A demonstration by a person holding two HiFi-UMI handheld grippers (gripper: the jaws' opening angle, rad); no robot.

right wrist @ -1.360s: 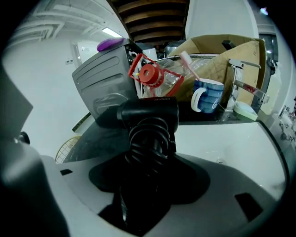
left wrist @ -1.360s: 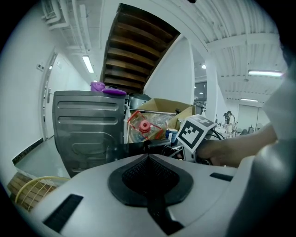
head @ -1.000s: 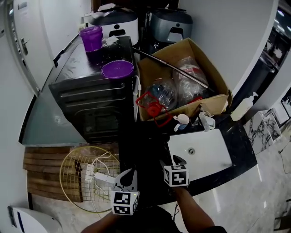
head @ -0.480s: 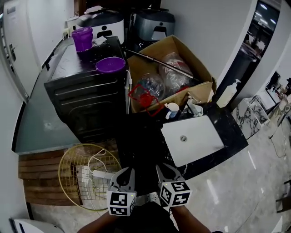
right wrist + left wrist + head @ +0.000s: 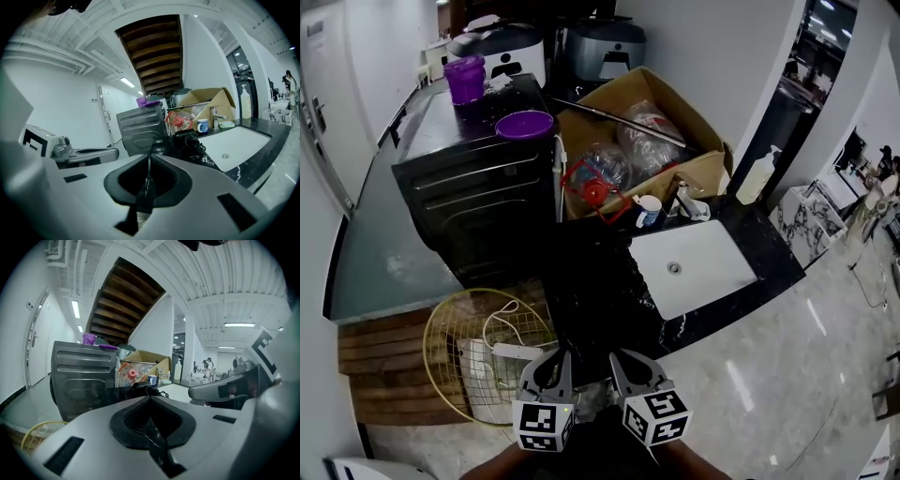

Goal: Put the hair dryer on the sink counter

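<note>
Right gripper view shows the right gripper point(image 5: 149, 157) with its jaws closing fully together on nothing. The black hair dryer point(image 5: 190, 139) lies on the dark sink counter point(image 5: 253, 161), just beside the white basin point(image 5: 234, 140). The left gripper point(image 5: 150, 397) likewise has its jaws pressed together and holds nothing.

- Sink counter point(image 5: 776, 251): black stone, glossy, white-veined.
- Basin point(image 5: 712, 272): white, smooth.
- Box point(image 5: 701, 120): brown cardboard, matt.
- Basket point(image 5: 455, 314): yellow wire.
- Slats point(image 5: 380, 358): wood.
- Floor point(image 5: 787, 375): pale, glossy.
</note>
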